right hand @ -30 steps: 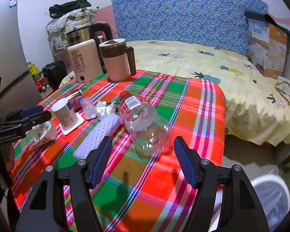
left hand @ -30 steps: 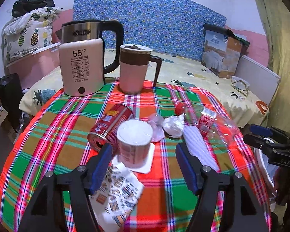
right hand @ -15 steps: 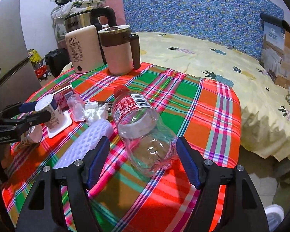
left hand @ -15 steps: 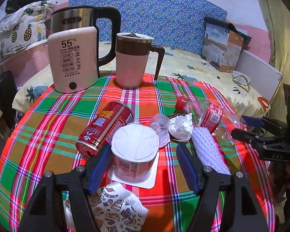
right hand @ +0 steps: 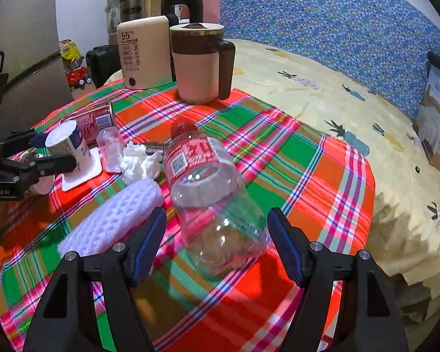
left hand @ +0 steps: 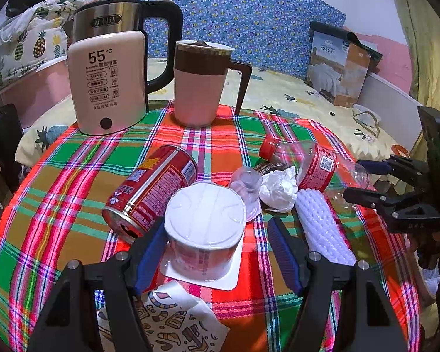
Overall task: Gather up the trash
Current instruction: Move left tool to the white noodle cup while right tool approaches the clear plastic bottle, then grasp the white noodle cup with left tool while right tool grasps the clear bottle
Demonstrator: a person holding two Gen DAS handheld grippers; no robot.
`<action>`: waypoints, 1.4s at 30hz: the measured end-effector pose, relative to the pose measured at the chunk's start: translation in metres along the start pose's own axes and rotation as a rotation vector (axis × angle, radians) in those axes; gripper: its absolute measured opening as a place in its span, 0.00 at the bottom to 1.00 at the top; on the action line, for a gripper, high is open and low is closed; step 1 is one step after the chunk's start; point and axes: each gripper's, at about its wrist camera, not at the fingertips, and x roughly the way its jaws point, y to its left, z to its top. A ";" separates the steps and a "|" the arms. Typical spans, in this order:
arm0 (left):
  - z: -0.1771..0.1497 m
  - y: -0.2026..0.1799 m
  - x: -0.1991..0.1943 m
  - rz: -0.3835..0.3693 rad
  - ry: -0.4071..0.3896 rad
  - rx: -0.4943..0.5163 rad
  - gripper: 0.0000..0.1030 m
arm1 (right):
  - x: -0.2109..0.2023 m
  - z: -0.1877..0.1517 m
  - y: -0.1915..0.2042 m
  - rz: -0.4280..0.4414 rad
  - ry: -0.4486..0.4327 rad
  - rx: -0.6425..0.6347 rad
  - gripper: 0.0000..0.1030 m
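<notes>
Trash litters the plaid surface [left hand: 58, 182]: an upturned yogurt cup [left hand: 204, 228] sits between the left gripper's [left hand: 217, 252] wide-open jaws, unheld. An empty clear bottle [right hand: 211, 193] lies between the right gripper's [right hand: 217, 243] equally spread jaws, beside a toppled red can [left hand: 151, 187] and crumpled tissue [left hand: 278, 189].

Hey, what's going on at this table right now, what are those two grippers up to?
A person is clearing trash off the plaid tablecloth with two handheld grippers. The left gripper is open around an upside-down yogurt cup, not yet closed on it. The right gripper is open around the base of an empty plastic bottle lying on its side. A red can, a crumpled tissue and a white foam sleeve lie loose between them. Nothing is picked up yet.
</notes>
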 end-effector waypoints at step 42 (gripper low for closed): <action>-0.021 -0.059 -0.099 -0.094 -0.128 0.073 0.48 | -0.131 -0.124 0.031 -0.050 -0.107 0.520 0.62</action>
